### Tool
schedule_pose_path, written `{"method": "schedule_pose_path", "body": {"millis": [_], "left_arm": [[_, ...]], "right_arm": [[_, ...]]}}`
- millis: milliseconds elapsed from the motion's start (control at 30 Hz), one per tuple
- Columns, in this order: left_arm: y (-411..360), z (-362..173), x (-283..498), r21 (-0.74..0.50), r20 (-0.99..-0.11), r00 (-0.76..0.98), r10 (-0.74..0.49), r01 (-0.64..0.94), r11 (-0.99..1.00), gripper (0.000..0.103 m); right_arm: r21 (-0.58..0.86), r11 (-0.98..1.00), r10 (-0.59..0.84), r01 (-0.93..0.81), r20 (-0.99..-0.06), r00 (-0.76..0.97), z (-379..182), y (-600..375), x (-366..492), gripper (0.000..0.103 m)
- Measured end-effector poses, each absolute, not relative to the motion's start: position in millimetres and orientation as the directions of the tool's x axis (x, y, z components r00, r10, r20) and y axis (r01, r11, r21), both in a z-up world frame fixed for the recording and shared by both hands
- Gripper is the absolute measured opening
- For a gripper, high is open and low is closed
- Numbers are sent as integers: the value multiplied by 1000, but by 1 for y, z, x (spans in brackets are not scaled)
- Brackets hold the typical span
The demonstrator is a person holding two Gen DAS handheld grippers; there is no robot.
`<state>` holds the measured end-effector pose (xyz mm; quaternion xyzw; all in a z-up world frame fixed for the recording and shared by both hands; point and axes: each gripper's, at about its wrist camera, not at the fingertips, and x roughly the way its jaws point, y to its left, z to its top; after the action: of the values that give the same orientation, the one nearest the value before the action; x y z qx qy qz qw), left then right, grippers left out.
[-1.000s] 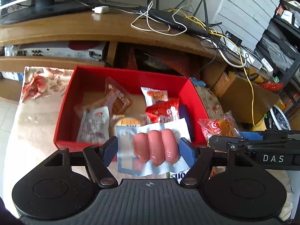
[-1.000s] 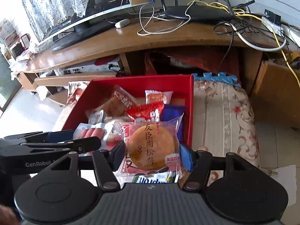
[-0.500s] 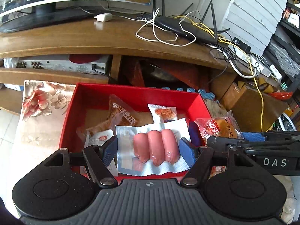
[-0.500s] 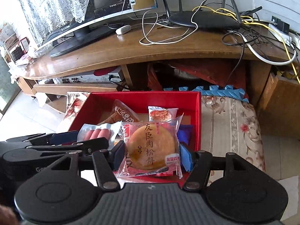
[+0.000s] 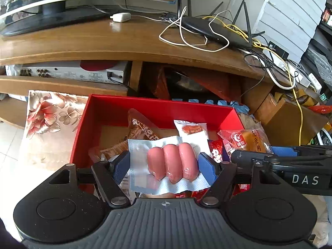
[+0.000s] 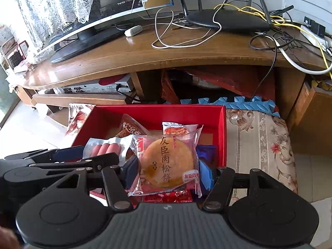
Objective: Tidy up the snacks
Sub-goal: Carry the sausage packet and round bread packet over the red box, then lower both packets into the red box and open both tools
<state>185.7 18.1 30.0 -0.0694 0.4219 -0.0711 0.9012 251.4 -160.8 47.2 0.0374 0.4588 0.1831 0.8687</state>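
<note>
My left gripper (image 5: 164, 167) is shut on a clear pack of three pink sausages (image 5: 172, 164) and holds it above the red box (image 5: 157, 105). My right gripper (image 6: 167, 170) is shut on a round pastry in a clear wrapper (image 6: 168, 164), also above the red box (image 6: 157, 112). The box holds several snack packets, among them a brown one (image 5: 141, 128) and a small white one (image 5: 192, 128). The right gripper with its pastry shows at the right in the left wrist view (image 5: 249, 140). The left gripper and sausages show at the left in the right wrist view (image 6: 105, 148).
The box rests on a floral-cloth surface (image 6: 261, 137). Behind it stands a wooden TV desk (image 5: 103, 41) with a monitor (image 5: 51, 4), a router (image 5: 213, 31) and loose cables. A blue foam mat edge (image 6: 238, 101) lies past the box. Tiled floor (image 5: 8, 145) is at the left.
Both grippers have moved forward over the box with their packs still held; the box and desk now sit lower and closer in both views.
</note>
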Motion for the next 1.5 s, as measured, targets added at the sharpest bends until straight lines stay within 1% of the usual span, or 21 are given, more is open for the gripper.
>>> {"method": "schedule_pose_path", "body": {"millis": [500, 1067, 1433, 1467, 1500], "left_arm": [[22, 18, 198, -161, -763, 629, -149, 39, 986, 76], [22, 1, 203, -119, -796, 595, -108, 21, 993, 76], [20, -3, 203, -98, -807, 584, -91, 20, 995, 77], [20, -3, 203, -97, -806, 585, -90, 21, 995, 77], [19, -3, 203, -97, -804, 587, -94, 26, 995, 74]], "right_arm": [[229, 934, 342, -275, -798, 496, 33, -152, 266, 59], [201, 941, 312, -271, -826, 469, 14, -145, 271, 59], [176, 944, 295, -281, -832, 470, 10, -143, 271, 61], [174, 944, 293, -281, -833, 470, 10, -143, 271, 62], [173, 944, 292, -280, -833, 470, 9, -143, 271, 62]]}}
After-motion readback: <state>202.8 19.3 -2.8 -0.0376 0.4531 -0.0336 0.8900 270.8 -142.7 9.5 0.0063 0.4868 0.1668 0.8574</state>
